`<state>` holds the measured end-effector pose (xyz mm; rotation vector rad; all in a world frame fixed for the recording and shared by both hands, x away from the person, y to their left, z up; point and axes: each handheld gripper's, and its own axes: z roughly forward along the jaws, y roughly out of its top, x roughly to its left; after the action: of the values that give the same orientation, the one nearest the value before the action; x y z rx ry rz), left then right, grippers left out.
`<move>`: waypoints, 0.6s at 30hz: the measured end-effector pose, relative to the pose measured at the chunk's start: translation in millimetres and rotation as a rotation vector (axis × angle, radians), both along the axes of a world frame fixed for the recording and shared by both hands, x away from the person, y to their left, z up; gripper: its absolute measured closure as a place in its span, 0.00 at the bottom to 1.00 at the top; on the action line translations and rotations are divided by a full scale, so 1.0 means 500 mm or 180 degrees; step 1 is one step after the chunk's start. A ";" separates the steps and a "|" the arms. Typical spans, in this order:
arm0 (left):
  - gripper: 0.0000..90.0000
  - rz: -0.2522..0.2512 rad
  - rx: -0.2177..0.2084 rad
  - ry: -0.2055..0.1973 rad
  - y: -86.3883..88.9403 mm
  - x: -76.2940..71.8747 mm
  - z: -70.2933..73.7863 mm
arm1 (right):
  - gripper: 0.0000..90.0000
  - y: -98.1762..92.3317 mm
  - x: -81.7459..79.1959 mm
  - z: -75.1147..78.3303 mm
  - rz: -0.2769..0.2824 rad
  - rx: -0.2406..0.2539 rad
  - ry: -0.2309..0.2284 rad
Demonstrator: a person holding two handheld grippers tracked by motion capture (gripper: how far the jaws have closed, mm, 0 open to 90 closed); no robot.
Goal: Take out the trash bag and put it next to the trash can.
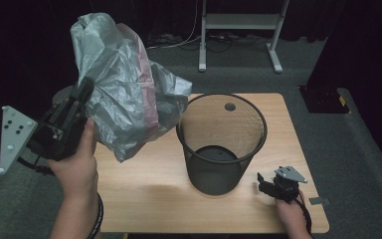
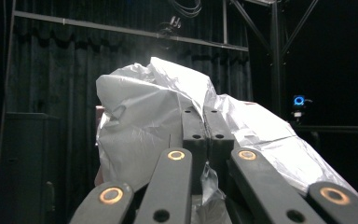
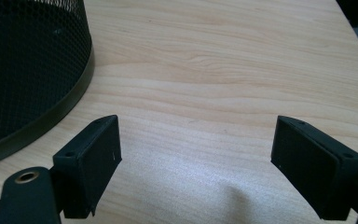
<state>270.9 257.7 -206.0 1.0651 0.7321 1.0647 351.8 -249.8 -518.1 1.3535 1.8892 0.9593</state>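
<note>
i have the left tongs (image 1: 85, 89) clenched on a fold of the grey plastic bag (image 1: 124, 84), holding it up off the counter (image 1: 144, 199), to the left of the black mesh bin (image 1: 222, 144) and above its rim. in the left gripper view the jaws sit pressed together with the bag's film (image 2: 144, 116) bunched around and behind them. my right tongs (image 3: 196, 154) rest low near the counter's front right, just beside the bin's base, jaws spread wide with bare wood between them.

Crumpled grey plastic bag (image 1: 124, 94) held aloft, left of upright black mesh bin (image 1: 222, 144).
</note>
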 end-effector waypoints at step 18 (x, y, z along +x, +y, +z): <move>0.99 0.0173 -0.0005 0.0225 0.017 0.024 -0.040 | 0.17 -0.001 0.010 -0.013 0.0091 0.0000 0.0567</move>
<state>282.9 266.2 -226.1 1.0911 0.8225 1.0770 356.9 -250.4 -524.5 1.4572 2.0448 0.8774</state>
